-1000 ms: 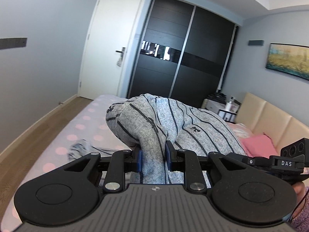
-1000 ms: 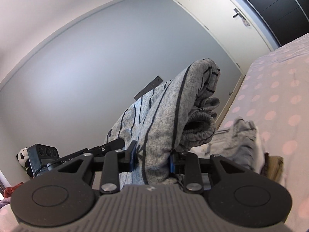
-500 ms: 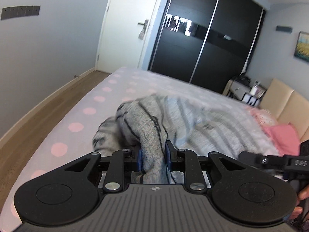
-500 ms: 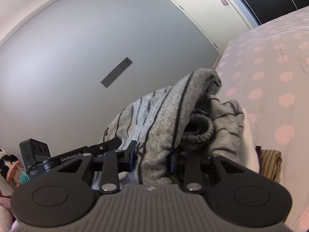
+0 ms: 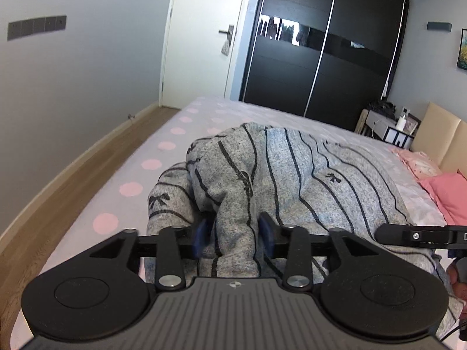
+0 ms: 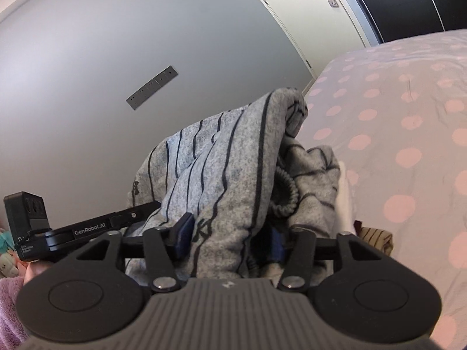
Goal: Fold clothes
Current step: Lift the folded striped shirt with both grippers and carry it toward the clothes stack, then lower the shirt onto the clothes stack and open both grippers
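Between my left gripper [image 5: 235,234] pads a bunched ridge of the grey striped sweater [image 5: 292,172] sits, but the jaws are opening — the blue pads already stand a little clear of the knit on each side, so I read this as the release after laying a fold down. My right gripper [image 6: 229,237] is doing likewise: its jaws are opening with a thick fold of the same sweater between them, the cloth standing up slack and not pinched. Both grippers sit side by side at the near hem, which makes sense for carrying one edge over together and letting go evenly.

Beyond the fingers the sweater lies heaped on the polka-dot bedsheet [image 5: 151,164], its ribbed cuff [image 6: 287,195] tucked inside the fold — doubled over, I judge, though still lumpy. Further right, pink pillows [image 5: 446,192] rest against the headboard. Past the bed's end stand the white door [image 5: 201,40] and the dark sliding wardrobe [image 5: 327,52].
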Demonstrator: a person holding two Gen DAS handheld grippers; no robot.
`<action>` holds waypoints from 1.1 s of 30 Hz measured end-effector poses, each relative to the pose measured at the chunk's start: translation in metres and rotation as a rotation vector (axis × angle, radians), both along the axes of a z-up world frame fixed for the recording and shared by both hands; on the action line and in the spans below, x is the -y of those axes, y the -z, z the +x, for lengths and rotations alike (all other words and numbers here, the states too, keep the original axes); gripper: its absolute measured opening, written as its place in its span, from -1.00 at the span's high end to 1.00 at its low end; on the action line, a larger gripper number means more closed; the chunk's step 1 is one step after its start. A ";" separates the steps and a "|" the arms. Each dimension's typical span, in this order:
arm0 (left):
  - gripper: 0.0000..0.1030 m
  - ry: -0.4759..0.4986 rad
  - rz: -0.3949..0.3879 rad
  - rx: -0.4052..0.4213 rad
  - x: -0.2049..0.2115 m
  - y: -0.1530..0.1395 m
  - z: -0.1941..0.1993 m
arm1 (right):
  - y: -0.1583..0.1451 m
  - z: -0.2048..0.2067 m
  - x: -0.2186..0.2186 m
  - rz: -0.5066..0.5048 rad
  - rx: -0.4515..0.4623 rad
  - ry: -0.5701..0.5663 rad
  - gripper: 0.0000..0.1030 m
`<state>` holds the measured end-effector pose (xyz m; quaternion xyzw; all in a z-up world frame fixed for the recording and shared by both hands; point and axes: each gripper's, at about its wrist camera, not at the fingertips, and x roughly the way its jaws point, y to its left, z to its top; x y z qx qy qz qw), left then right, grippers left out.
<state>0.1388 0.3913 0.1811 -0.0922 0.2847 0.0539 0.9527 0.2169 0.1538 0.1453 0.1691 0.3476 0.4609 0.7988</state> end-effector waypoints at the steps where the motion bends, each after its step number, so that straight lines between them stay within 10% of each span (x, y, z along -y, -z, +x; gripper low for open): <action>1: 0.15 -0.005 0.013 0.004 0.002 0.000 -0.002 | -0.002 -0.001 0.002 -0.005 0.006 0.003 -0.21; 8: -0.28 -0.055 0.084 0.038 0.021 -0.006 -0.014 | -0.004 -0.003 0.026 -0.003 0.067 0.006 -0.57; 18: -0.36 -0.124 0.176 0.195 0.059 -0.043 -0.048 | -0.018 -0.036 0.078 -0.038 0.215 0.044 -0.79; 33: -0.48 0.066 0.169 0.233 0.204 -0.072 -0.135 | -0.012 -0.159 0.222 -0.078 0.413 0.175 -0.89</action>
